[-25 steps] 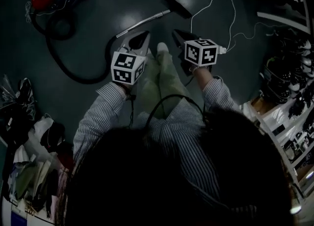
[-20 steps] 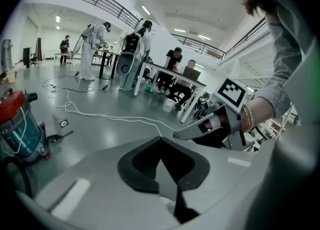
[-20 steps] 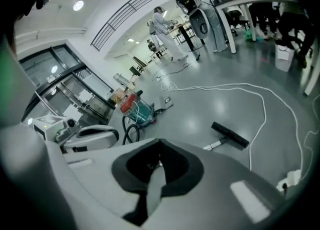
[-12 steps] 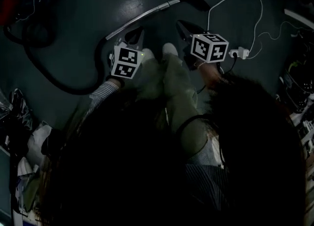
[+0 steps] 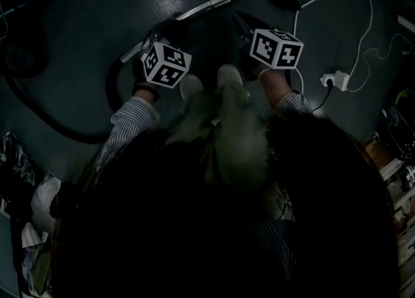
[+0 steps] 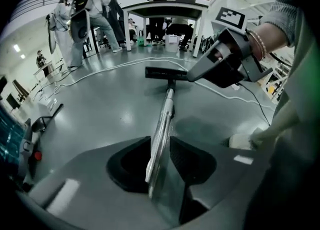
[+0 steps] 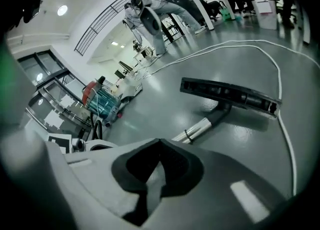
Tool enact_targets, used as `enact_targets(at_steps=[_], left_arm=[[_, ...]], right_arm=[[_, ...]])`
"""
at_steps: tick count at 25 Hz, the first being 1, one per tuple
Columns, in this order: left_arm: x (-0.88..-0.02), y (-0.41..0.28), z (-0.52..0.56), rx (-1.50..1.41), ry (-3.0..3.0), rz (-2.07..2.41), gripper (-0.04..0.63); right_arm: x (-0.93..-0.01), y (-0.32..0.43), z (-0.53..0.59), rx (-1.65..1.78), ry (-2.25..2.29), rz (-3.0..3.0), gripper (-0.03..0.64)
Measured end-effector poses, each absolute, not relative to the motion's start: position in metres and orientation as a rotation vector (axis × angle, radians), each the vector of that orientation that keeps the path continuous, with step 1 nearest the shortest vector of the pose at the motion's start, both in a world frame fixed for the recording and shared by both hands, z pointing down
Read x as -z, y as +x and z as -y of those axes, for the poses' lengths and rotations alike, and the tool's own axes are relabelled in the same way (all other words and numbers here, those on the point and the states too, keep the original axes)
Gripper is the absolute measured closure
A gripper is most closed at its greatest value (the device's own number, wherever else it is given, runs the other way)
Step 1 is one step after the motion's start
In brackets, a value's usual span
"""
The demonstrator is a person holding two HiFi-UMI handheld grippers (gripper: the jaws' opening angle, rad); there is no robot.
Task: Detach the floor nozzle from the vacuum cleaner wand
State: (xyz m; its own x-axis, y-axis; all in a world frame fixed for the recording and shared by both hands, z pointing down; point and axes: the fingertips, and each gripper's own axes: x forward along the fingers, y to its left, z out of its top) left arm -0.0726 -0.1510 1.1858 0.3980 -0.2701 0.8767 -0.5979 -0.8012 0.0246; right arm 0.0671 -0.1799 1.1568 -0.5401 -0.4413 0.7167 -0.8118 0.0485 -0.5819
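Both arms reach down past the knees (image 5: pixel 224 118), toward the floor (image 6: pixel 100 104). The left gripper (image 6: pixel 159 141) points down at the wand (image 6: pixel 164 116). Its jaws have just been opening and stand apart, with the wand in the gap. The right gripper (image 7: pixel 159 143) is pressed shut and holds nothing. The nozzle (image 7: pixel 227 95) lies farther off, on the wand's far end.
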Motion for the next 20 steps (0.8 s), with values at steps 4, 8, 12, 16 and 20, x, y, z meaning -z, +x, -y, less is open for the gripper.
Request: enact_targets(at_steps=[4,8,12,16,20], left_arm=[[-1.228,-0.071,0.158,-1.463,2.323,0.713,0.408],[-1.261,-0.068,0.154,-1.544,2.312,0.62,0.376],[-1.283,-0.062,0.15,-1.614,2.325,0.555,0.381],[-1.293,-0.06,0.154,-1.628,2.314,0.563,0.391],[-1.295,-0.059,0.154,-1.57,2.317,0.509,0.398]], right_arm=[[-1.187,0.072,0.191,-1.519,1.302,1.985,0.614],[-1.208,0.074,0.196,-1.546,1.319,1.966,0.614],[-1.22,0.07,0.196,-1.56,1.307,1.96,0.614],[-1.228,0.067,0.195,-1.58,1.296,1.951,0.615],[-1.23,0.067,0.198,-1.525,1.282,1.958,0.614]])
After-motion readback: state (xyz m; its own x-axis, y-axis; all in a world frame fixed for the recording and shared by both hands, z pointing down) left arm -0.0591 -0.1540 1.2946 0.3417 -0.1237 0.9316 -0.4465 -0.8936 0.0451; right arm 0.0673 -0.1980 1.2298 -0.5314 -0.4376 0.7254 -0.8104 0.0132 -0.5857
